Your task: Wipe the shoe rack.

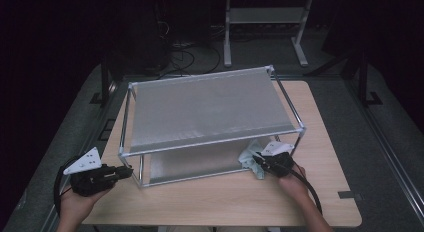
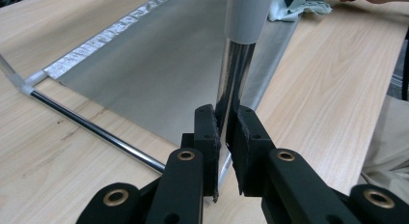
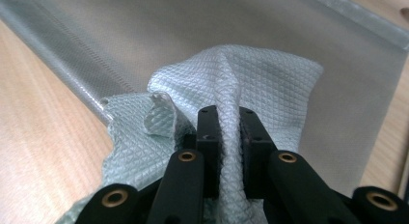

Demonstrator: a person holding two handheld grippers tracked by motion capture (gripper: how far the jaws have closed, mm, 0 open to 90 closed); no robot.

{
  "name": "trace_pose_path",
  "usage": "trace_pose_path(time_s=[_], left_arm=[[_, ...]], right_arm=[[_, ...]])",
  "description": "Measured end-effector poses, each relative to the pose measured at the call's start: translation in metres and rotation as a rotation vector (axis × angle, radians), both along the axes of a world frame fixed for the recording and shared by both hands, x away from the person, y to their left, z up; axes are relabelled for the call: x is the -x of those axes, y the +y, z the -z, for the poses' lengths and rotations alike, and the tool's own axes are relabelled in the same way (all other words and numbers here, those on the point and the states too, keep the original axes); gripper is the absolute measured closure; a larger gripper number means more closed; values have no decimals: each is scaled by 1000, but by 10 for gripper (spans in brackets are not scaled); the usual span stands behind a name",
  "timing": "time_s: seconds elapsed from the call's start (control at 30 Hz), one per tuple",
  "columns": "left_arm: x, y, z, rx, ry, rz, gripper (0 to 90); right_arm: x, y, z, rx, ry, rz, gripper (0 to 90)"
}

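The cloth is pale, waffle-textured fabric; the rack has glossy chrome tubes and seemingly matt mesh shelves; the tabletop is smooth light wood.

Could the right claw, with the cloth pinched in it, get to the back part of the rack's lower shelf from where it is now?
Probably yes. The right claw holds the cloth at the front edge of the lower shelf, and that side looks open. The upper shelf overhangs it, so it would have to go in low.
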State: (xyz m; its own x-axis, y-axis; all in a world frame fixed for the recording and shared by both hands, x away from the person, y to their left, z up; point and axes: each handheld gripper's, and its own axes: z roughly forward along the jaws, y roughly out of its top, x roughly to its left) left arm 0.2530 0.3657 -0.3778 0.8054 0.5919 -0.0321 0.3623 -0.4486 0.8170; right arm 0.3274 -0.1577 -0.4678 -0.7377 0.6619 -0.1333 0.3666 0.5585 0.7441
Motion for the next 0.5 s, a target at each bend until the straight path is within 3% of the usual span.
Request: trace_pose_path(time_s=[0.1,0.3,0.5], left_arm=[[0,-3,0,-2,-2,4,812],[-1,-3,0,-7,-1,5,812],[-1,0,-1,-7,-1,-5,814]], right_arm=[[-2,-5,-1,2,7,7,812],[-6,8,3,1,-4,10,813],[-13,16,5,-33,6,9,812]])
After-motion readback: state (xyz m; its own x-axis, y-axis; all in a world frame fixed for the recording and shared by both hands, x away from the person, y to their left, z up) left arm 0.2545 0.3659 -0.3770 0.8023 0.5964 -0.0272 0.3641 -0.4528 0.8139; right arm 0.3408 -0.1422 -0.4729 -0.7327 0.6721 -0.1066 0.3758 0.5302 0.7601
